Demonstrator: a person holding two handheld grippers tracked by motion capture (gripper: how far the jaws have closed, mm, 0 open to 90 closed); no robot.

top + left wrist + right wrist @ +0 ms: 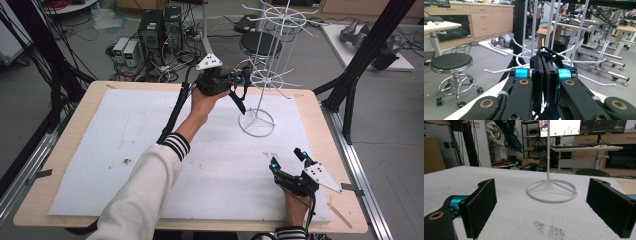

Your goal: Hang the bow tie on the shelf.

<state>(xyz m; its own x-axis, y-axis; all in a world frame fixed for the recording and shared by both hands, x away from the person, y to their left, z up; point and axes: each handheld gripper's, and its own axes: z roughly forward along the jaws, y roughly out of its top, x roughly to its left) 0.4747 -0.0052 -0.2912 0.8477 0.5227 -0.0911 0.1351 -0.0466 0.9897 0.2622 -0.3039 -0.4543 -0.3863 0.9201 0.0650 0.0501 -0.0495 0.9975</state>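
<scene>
My left gripper [243, 76] is held up over the far middle of the table, beside the white wire rack [256, 121]. It is shut on a dark strap [239, 102] that hangs down from the jaws toward the rack's ring base. In the left gripper view the pads of that gripper [545, 60] press together on the dark blue strap [549, 51], whose loop rises just in front of the rack's wire arms [551, 25]. My right gripper [286, 157] rests on the foam at the near right, open, with nothing between its jaws. From the right gripper [549, 205] the rack's base [551, 199] lies straight ahead.
A white foam sheet [125, 150] covers the wooden table [85, 107]. Dark specks [549, 227] lie on the foam near the right gripper. Black frame struts [370, 45] stand at the right edge. A stool [260, 42] and computer cases [160, 27] are on the floor beyond.
</scene>
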